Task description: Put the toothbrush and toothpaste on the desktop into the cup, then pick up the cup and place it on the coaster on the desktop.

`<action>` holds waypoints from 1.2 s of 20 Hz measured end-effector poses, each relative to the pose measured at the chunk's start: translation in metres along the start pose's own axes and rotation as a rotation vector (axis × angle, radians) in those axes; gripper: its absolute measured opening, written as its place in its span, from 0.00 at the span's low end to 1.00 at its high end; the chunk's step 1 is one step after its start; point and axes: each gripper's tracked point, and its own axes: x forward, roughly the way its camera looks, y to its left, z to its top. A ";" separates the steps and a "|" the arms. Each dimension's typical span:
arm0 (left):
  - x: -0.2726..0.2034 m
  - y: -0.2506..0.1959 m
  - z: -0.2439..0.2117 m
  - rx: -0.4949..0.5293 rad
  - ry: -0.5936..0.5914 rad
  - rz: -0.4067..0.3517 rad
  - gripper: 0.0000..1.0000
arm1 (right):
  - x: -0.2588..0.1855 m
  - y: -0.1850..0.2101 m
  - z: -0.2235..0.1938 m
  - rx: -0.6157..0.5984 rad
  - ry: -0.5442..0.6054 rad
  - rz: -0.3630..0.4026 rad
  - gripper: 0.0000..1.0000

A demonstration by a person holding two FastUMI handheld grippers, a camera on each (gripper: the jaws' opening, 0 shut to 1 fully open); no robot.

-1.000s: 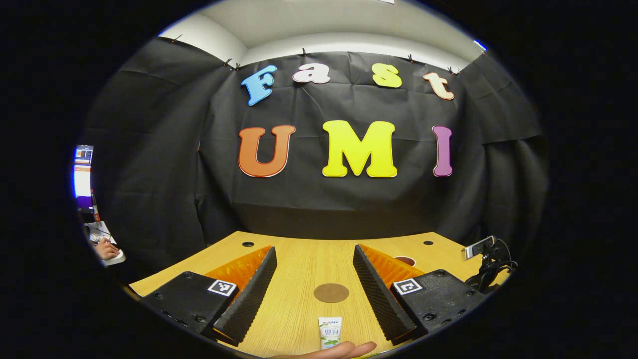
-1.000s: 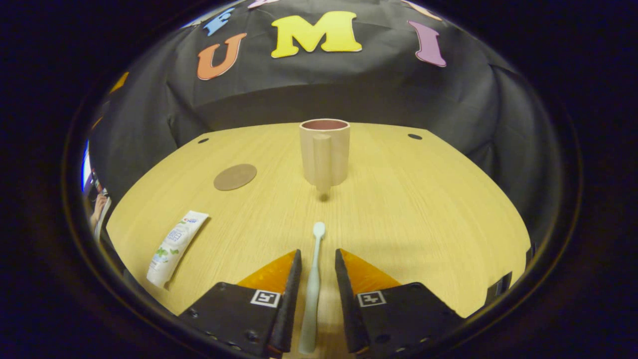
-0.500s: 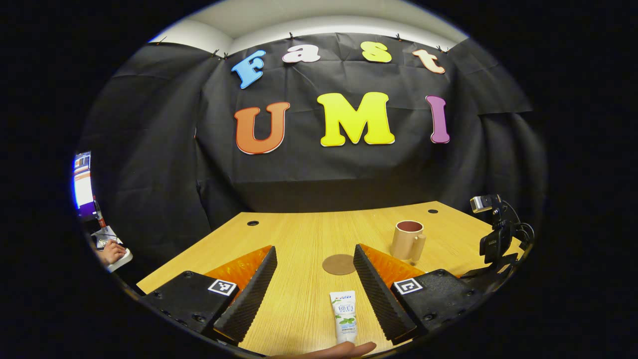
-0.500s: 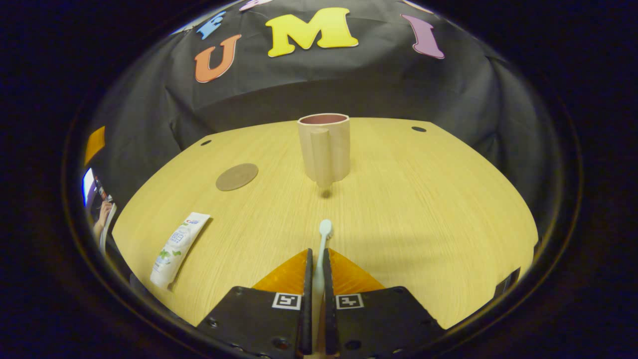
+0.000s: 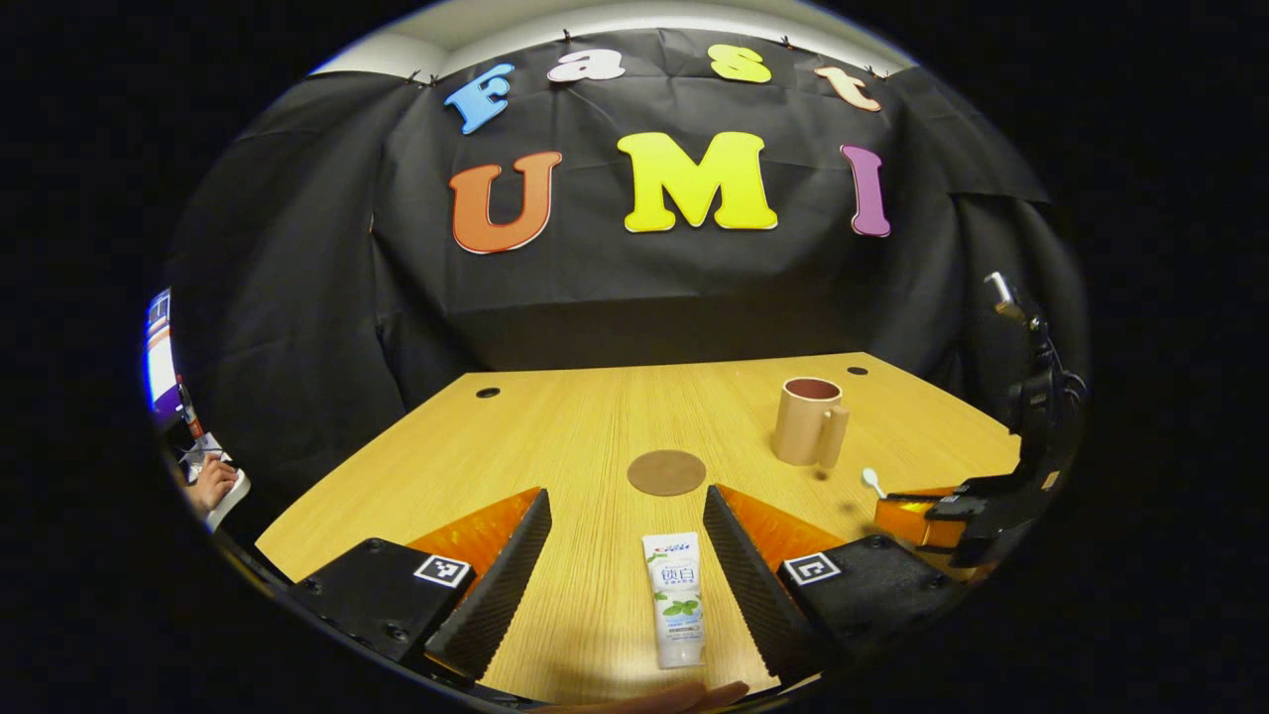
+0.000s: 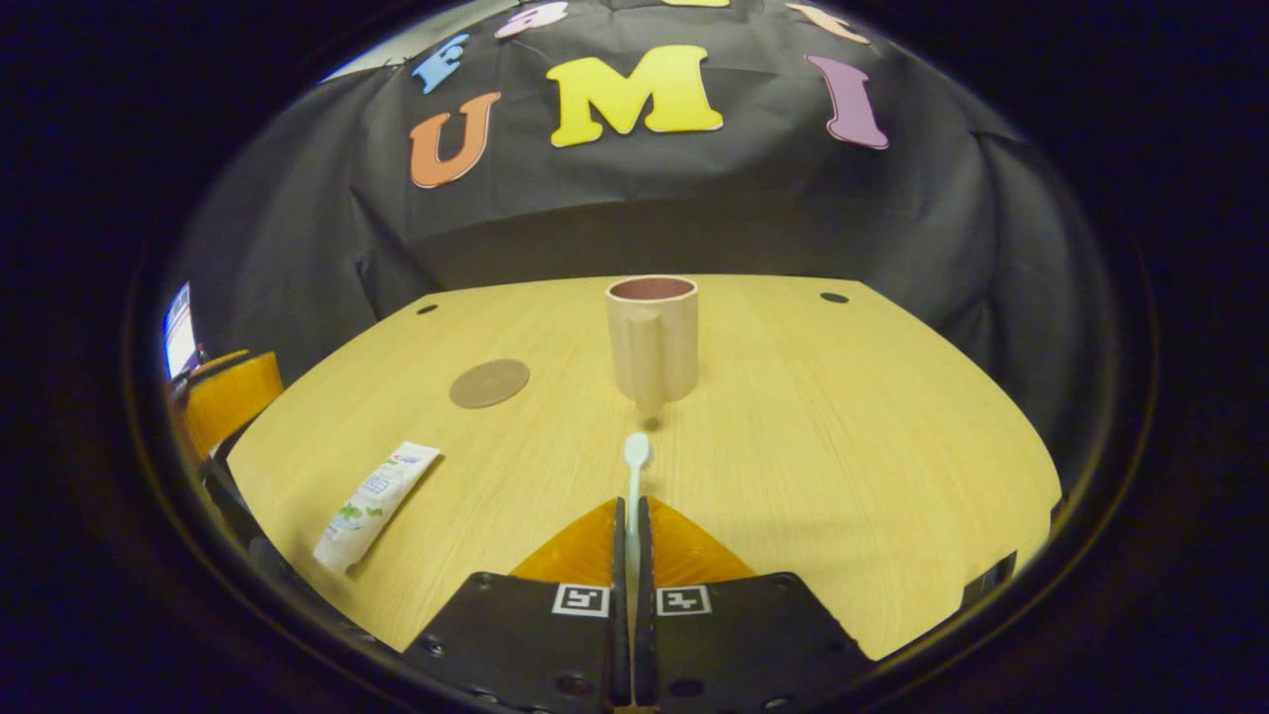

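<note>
Two grippers at work, first step in hand. Left gripper [image 5: 625, 516] hangs low over the desktop [image 5: 555, 426], fingers spread wide either side of the toothpaste [image 5: 674, 598], which lies flat, untouched. Farther on: coaster [image 5: 666, 472], bare. Right of it, the cup [image 6: 651, 335] stands upright, handle facing the right gripper [image 6: 629, 516], which is clamped narrow on the toothbrush [image 6: 634, 461], head forward. Next, probably: lift, tip the brush upright, lower it into the cup.
</note>
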 end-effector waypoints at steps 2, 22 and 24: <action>0.004 -0.007 -0.020 -0.042 0.076 -0.025 0.99 | -0.012 0.003 0.011 0.002 -0.044 0.012 0.02; 0.023 -0.032 -0.110 -0.038 0.397 -0.030 0.91 | -0.071 0.007 0.069 -0.067 -0.307 -0.004 0.02; 0.024 -0.033 -0.111 -0.021 0.403 -0.033 0.87 | -0.073 0.003 0.071 -0.050 -0.310 -0.003 0.02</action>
